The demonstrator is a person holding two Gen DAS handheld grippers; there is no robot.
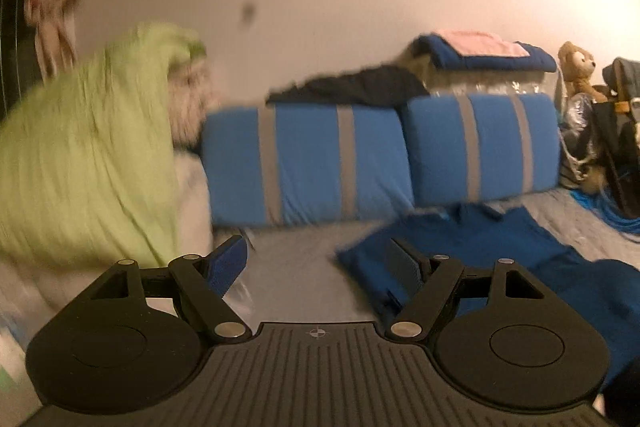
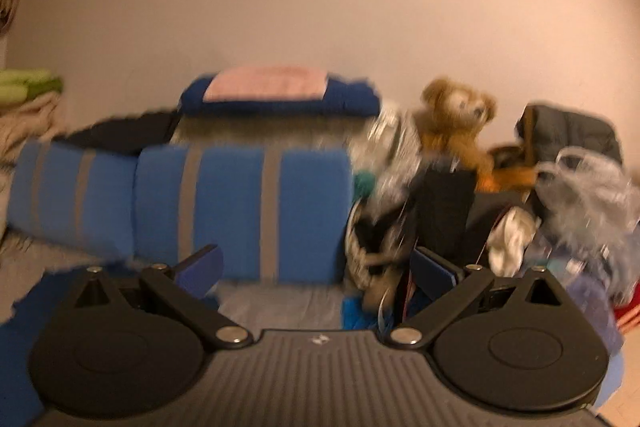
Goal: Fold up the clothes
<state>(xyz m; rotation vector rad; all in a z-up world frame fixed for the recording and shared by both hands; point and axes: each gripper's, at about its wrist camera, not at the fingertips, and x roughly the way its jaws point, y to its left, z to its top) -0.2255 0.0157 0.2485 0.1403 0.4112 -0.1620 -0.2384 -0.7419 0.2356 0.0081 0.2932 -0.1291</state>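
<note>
Left tool (image 1: 318, 259): fingers spread wide, nothing between them. Right tool (image 2: 316, 269): fingers spread wide, nothing between them. The dark blue garment (image 1: 480, 251) lies spread on the grey bed (image 1: 296, 267), just ahead of the left tool's right finger. Two blue striped cushions (image 1: 304, 163) stand behind it against the wall. A green cloth (image 1: 88, 155) hangs at left.

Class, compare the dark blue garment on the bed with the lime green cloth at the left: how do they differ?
The dark blue garment lies spread flat on the grey bed; the lime green cloth is bunched and raised above it. The garment looks sharp, the cloth motion-blurred. Neither sits in the open left gripper.
</note>
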